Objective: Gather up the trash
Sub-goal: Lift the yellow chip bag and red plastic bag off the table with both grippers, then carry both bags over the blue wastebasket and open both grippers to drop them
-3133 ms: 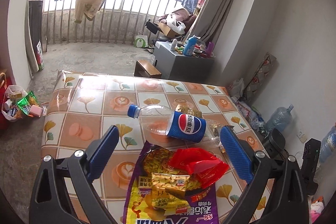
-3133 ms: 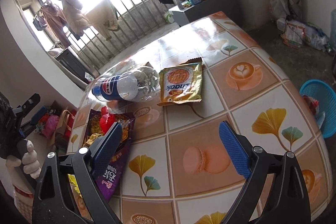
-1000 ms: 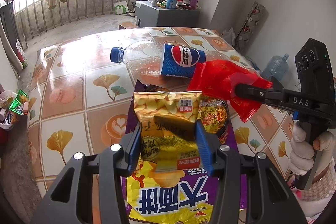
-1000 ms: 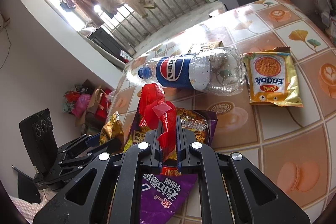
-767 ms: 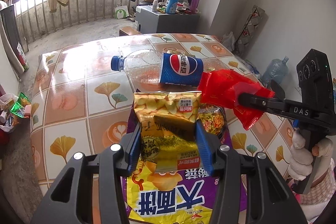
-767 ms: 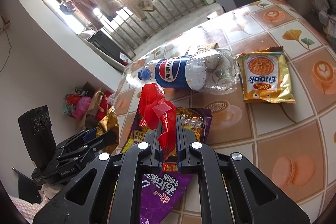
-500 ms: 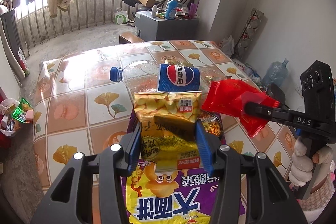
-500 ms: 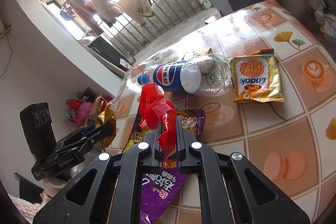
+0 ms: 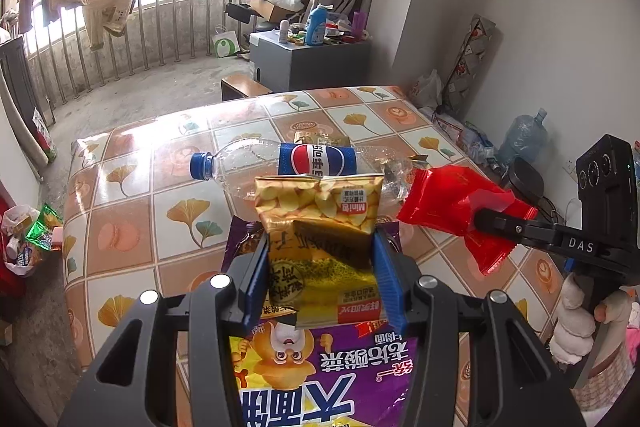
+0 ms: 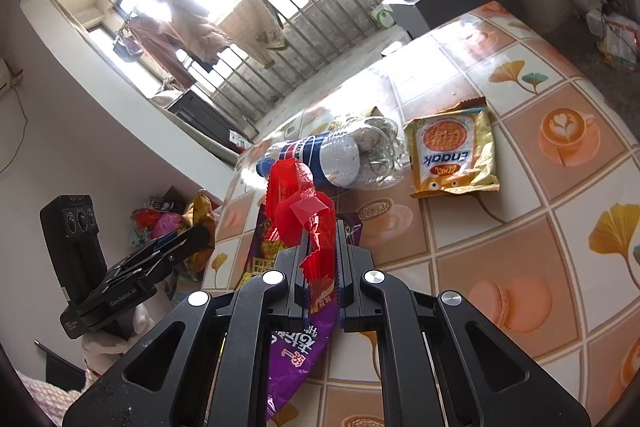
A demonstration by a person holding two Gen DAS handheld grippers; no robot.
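My left gripper is shut on a yellow snack packet, held up above the table. My right gripper is shut on a crumpled red wrapper; in the left wrist view the same red wrapper hangs at the right from the other gripper's black jaws. Under both lies a purple and yellow chip bag on the patterned table. Beyond it an empty Pepsi bottle lies on its side. A yellow Enaak packet lies flat beside the bottle's base.
A gloved hand holds the right gripper's handle. Trash bags sit on the floor left of the table. A grey cabinet with bottles stands behind, a water jug at the right wall, balcony railing beyond.
Both grippers have risen and drawn back from the table with their wrappers still held; the bottle and purple bag look farther below. Neither grip has changed.
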